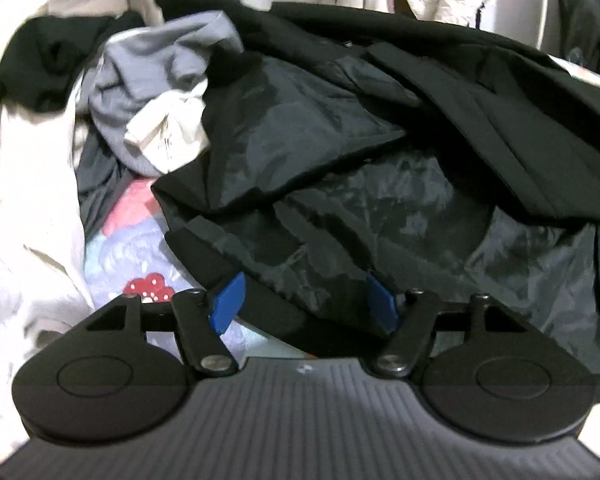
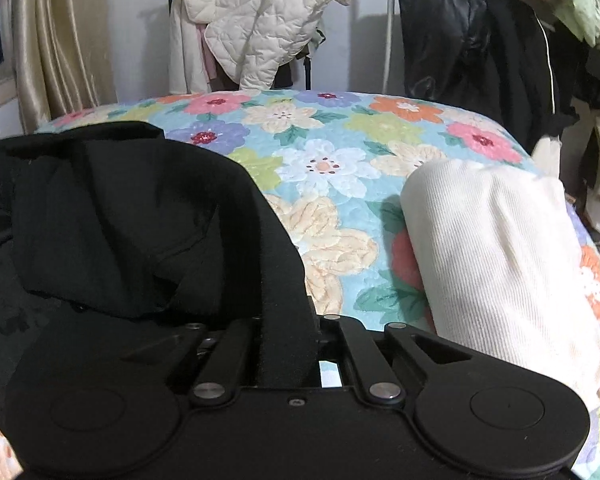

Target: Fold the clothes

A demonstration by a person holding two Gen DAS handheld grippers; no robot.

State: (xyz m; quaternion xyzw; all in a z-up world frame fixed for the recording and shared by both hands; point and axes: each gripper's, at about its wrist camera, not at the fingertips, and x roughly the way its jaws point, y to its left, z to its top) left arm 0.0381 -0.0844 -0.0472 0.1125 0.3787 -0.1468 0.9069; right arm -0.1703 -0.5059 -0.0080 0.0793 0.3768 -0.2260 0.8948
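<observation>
right tongs: tips hidden under black jacket | white pile: blurred, cut off left

My left wrist camera looks forward over my left claw, low and close above a heap of clothes, the black coat filling most of the view. My right wrist camera faces across the floral bedspread toward hanging garments. Both views share the coat and bedspread.
</observation>
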